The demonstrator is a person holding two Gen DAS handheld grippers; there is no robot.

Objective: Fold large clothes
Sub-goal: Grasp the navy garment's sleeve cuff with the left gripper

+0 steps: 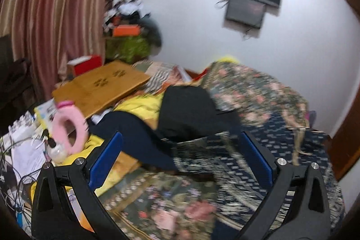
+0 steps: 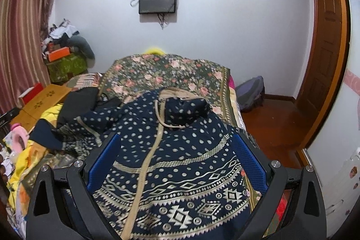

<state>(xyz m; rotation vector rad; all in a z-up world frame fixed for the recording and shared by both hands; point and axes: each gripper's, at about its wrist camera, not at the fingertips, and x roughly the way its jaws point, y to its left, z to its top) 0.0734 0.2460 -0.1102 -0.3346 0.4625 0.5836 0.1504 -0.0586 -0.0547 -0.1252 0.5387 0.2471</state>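
Dress (image 2: 175, 163), one, navy with cream dots and a geometric hem band, lies spread on the floral bedspread (image 2: 171, 71), hem near, neckline far. Judged soft, light and limp, so it should sag and slide when lifted; best taken at the hem corners or shoulders. Two grippers: left gripper (image 1: 180, 156) and right gripper (image 2: 177, 154) both hang spread wide above the fabric, grasping nothing; one black garment (image 1: 186, 109) lies far left.

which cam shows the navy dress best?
Right wrist. The dress fills the centre, sharp, with its beige placket, dots and geometric hem all visible between the open tongs. Left wrist shows only a blurred strip of the dress on the floral bedspread.
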